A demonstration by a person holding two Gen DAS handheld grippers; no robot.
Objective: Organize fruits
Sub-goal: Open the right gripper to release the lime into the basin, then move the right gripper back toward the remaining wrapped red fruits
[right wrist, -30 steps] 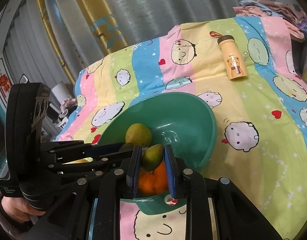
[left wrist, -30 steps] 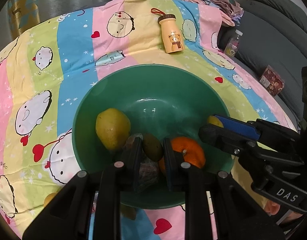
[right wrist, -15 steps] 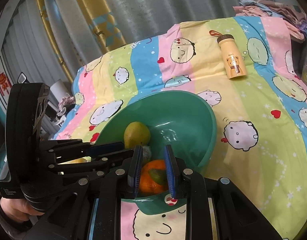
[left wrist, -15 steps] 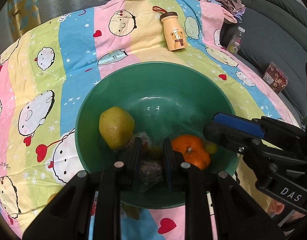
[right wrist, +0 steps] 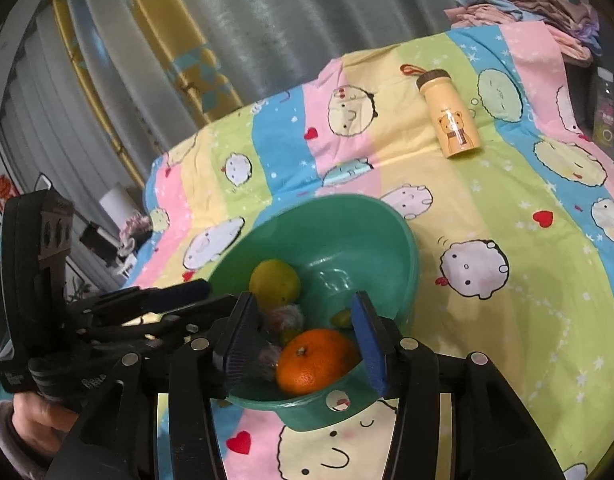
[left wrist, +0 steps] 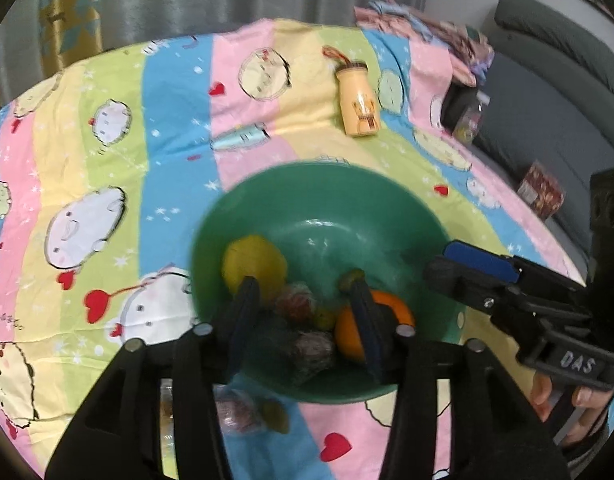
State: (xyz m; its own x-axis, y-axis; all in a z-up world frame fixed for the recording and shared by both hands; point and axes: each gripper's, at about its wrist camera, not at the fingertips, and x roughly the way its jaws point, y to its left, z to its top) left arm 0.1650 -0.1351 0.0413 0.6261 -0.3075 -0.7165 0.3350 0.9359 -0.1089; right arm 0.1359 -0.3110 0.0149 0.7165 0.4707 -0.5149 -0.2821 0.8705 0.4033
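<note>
A green bowl (left wrist: 387, 208) (right wrist: 391, 232) sits on the striped cartoon sheet. It holds a yellow pear (left wrist: 255, 266) (right wrist: 275, 282), an orange (left wrist: 351, 334) (right wrist: 313, 360), a small green fruit (left wrist: 349, 276) (right wrist: 341, 318) and some dark reddish fruits (left wrist: 299, 304). My left gripper (left wrist: 305, 320) is open and empty over the bowl's near rim. My right gripper (right wrist: 303, 328) is open and empty above the orange; it also shows in the left wrist view (left wrist: 467, 264).
A yellow bear bottle (left wrist: 357, 102) (right wrist: 451, 124) lies on the sheet beyond the bowl. Loose fruits (left wrist: 247, 412) lie on the sheet near the bowl's front. Folded clothes (right wrist: 527, 12) are at the back right. A grey sofa (left wrist: 547, 100) is to the right.
My right gripper let the small green fruit fall into the bowl and opened wide. My left gripper opened and released the dark fruit. Both grippers pulled back and up from the bowl.
</note>
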